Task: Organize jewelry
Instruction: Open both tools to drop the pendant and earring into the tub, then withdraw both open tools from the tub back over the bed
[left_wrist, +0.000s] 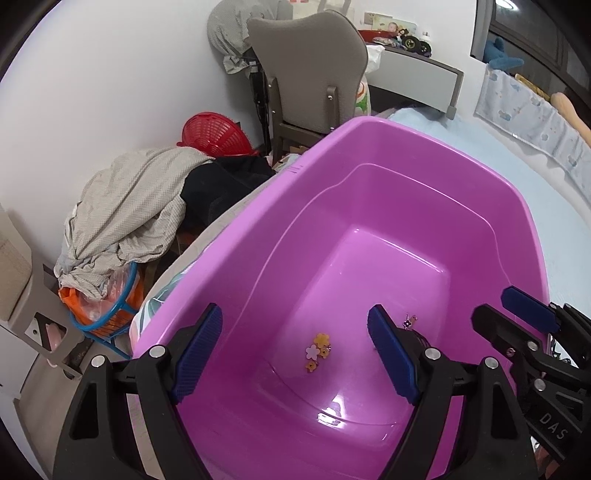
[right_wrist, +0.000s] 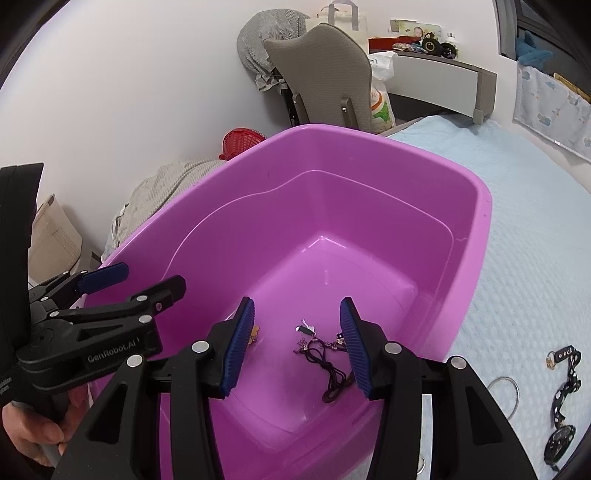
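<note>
Both grippers slant down into a purple plastic tub (left_wrist: 369, 177) that sits on a bed covered by a light blue quilt (right_wrist: 517, 229), at the quilt's left edge.

The left gripper (left_wrist: 295, 354) hangs over the tub's near-left corner with its 2 blue pads wide apart and nothing between them; its left pad lies outside the rim and its right pad over the tub floor. In the right wrist view a hand (right_wrist: 33, 432) grips its handle at the lower left.

The right gripper (right_wrist: 297, 347) hangs over the tub's near edge, its pads parted about halfway. A dark cord necklace with small charms (right_wrist: 325, 354) lies on the tub floor, seen in the gap between the pads; neither pad presses on it.

Also on the tub floor, toward the near-left side, lies a cluster of small flower-shaped pieces (left_wrist: 317, 349) in yellow, pink and orange.

On the quilt right of the tub, near its lower edge, lie a thin metal ring (right_wrist: 508, 395) and a black dotted strap (right_wrist: 563, 391).
</note>
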